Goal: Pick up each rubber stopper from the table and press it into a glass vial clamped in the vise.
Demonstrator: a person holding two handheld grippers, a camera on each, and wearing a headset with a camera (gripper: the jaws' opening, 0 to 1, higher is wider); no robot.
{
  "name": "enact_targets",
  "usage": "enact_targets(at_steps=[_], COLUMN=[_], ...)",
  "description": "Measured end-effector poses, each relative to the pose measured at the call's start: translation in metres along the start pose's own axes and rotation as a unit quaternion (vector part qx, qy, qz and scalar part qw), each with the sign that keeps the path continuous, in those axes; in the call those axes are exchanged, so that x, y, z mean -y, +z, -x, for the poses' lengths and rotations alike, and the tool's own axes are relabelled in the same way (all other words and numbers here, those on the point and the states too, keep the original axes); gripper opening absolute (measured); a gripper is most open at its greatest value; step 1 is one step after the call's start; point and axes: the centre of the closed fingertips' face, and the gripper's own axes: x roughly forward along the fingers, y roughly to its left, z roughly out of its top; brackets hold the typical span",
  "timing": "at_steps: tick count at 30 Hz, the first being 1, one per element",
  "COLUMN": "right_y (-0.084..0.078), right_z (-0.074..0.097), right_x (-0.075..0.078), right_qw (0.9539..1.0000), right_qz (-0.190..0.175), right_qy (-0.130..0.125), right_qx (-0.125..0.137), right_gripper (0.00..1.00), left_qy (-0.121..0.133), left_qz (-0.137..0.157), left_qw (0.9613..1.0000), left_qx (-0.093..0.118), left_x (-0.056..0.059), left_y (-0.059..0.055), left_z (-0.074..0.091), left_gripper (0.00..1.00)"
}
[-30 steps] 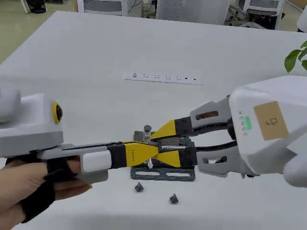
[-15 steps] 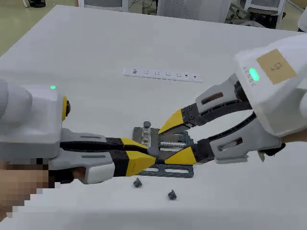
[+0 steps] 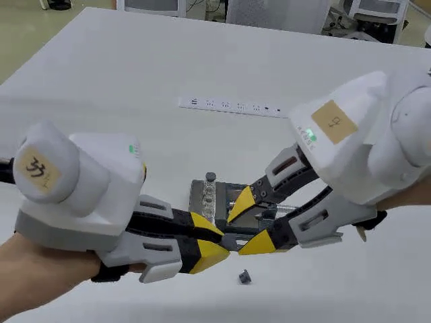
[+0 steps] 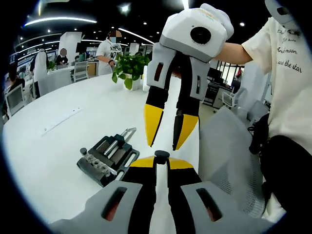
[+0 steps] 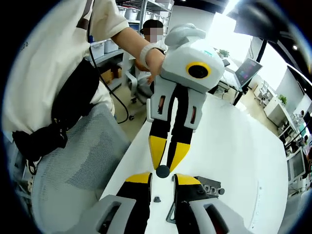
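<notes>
My left gripper (image 3: 226,242) is shut on a dark rubber stopper (image 3: 231,241), held above the table in front of the vise. My right gripper (image 3: 237,235) faces it, open, with its yellow tips on either side of that stopper. In the left gripper view the stopper (image 4: 161,155) sits at my left gripper's (image 4: 161,162) tips, just below the right gripper's (image 4: 163,145) spread tips. The black vise (image 3: 202,195) clamps a row of glass vials; the far vial carries a stopper (image 3: 211,177). One loose stopper (image 3: 244,276) lies on the table nearer me.
A white power strip (image 3: 232,106) lies across the table behind the vise. The table's near edge and a mesh chair (image 5: 73,156) are below the grippers. A potted plant (image 4: 129,66) stands at the far end, with people beyond it.
Two loose stoppers lay in front of the vise; now one does, and my left gripper holds one lifted off the table. The right gripper has opened and drawn back toward it.
</notes>
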Motion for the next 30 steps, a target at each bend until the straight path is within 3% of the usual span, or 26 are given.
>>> enact_targets(at_steps=[23,30], right_y=[0.0017,0.0015], right_z=[-0.01,-0.0109], right_x=[-0.0035,-0.0038], right_qw=[0.9998,0.9997], right_qz=[0.015,0.018], right_qy=[0.009,0.011], right_qx=[-0.006,-0.008], right_gripper=[0.08,0.07], left_qy=[-0.006,-0.006], left_qz=[0.019,0.01], left_qw=[0.9998,0.9999], left_qx=[0.0,-0.003], left_x=[-0.0009,-0.0005], left_y=[-0.0051,-0.0064], left_z=[0.0009,0.0008], left_gripper=[0.03,0.03])
